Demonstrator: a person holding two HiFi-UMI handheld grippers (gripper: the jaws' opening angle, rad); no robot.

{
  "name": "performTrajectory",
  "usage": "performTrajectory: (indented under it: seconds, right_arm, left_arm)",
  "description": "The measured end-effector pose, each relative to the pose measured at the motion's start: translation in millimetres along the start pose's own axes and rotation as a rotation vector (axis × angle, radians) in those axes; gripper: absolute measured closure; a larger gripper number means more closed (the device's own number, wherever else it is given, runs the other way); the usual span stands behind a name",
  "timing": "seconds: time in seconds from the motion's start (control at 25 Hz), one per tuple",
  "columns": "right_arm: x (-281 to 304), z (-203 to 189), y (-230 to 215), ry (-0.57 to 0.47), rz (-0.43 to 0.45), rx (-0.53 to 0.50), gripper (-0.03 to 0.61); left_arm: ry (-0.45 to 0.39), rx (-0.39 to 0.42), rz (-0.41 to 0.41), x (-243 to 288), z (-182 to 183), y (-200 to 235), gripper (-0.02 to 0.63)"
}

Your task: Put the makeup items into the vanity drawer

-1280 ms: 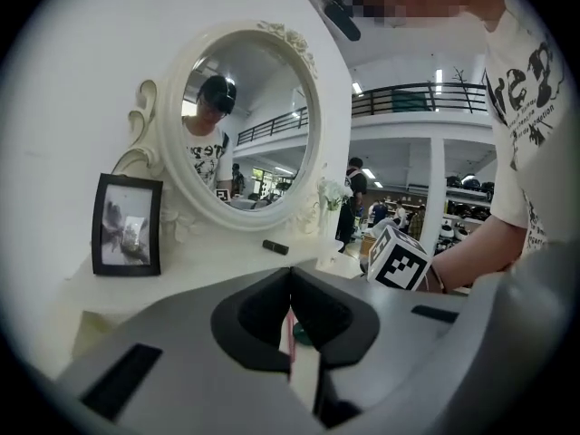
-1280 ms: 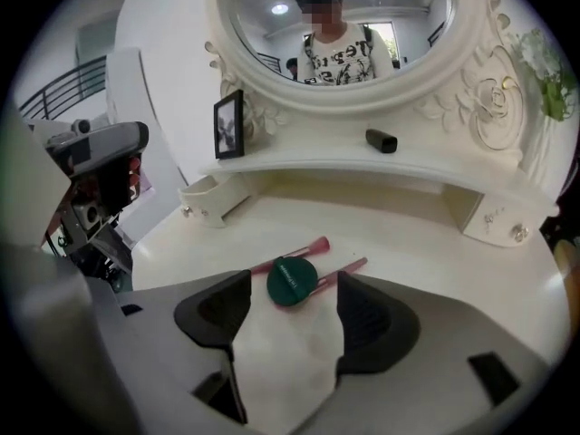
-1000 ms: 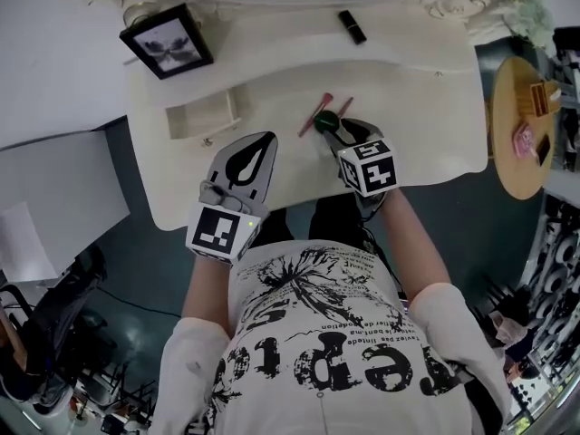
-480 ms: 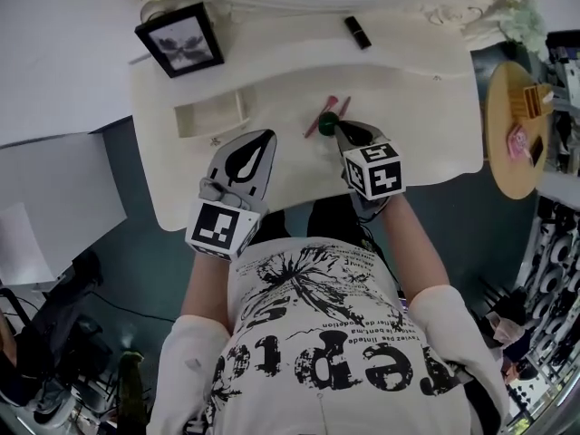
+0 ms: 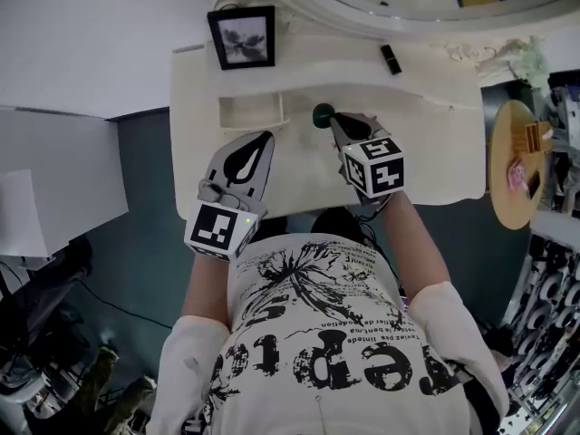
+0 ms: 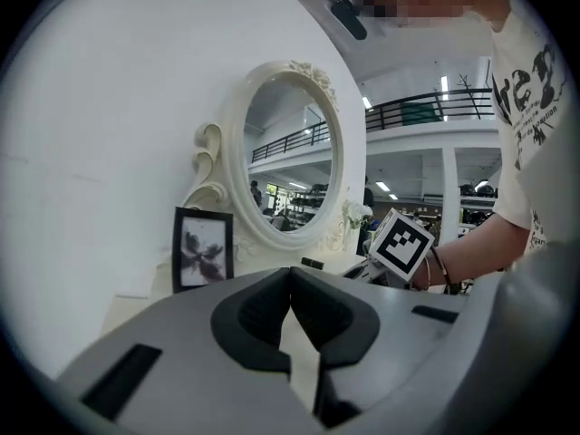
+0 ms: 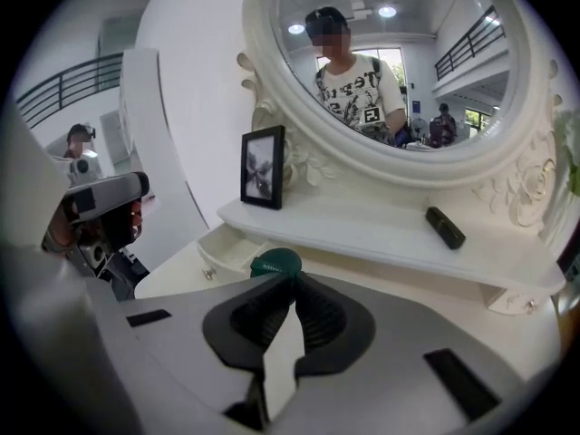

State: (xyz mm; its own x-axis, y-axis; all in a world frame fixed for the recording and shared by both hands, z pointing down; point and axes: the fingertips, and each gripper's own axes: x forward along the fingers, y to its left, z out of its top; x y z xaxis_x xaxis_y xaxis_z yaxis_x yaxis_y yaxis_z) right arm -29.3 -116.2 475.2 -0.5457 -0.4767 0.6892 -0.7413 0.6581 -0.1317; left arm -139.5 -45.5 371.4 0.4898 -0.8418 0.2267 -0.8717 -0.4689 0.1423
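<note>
As the head view looks down, the left gripper (image 5: 265, 138) hangs over the cream counter (image 5: 426, 152) with its jaws together, its tips just short of the open vanity drawer (image 5: 245, 109). The right gripper (image 5: 333, 119) is to the right of that drawer, its jaws pinched on a round green makeup item (image 5: 323, 114) that sticks out past its tips. On the raised shelf behind stand a black picture frame (image 5: 242, 36) and, well to the right, a small black tube (image 5: 391, 58).

In the left gripper view, the left gripper (image 6: 290, 275) has its jaw tips meeting with nothing between them. Beyond are the picture frame (image 6: 202, 248), the oval mirror (image 6: 292, 157) and the right gripper's marker cube (image 6: 401, 241).

In the right gripper view, the right gripper (image 7: 293, 279) is closed down on the green makeup item (image 7: 275, 262), which is held clear of the counter at its jaw tips. The open drawer (image 7: 231, 247) lies just behind and to the left of it. The picture frame (image 7: 264, 166) and black tube (image 7: 445, 227) are on the shelf (image 7: 381, 234) under the mirror (image 7: 390, 62).
</note>
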Motion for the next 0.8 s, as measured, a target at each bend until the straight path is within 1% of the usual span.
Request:
performTrajectory:
  seconds: [0.16,0.32,0.44,0.6,0.8]
  right_arm:
    - [21.2,29.0,39.1,-0.016,0.043,-0.057,0.543]
    - [46.3,45.6,74.8,-0.008,0.088,-0.099,0.541]
    - [67.4,48.4,96.2,0.011,0.111,-0.128,0.541]
    - [91.3,48.1,114.5,0.041,0.11,-0.152,0.54]
    - [111.7,45.3,126.0,0.075,0.112,-0.143,0.537]
  left_arm:
    - [-0.019,0.003,0.069,-33.0,6.3,32.0,0.601]
    - [-0.029,-0.006,0.139,-62.4,5.7,62.4,0.601]
    - [-0.03,-0.018,0.188,-81.7,-0.1,81.1,0.601]
    - [-0.027,-0.041,0.237,-103.8,-10.0,101.3,0.601]
    - [-0.018,-0.064,0.278,-121.9,-21.0,117.8,0.601]
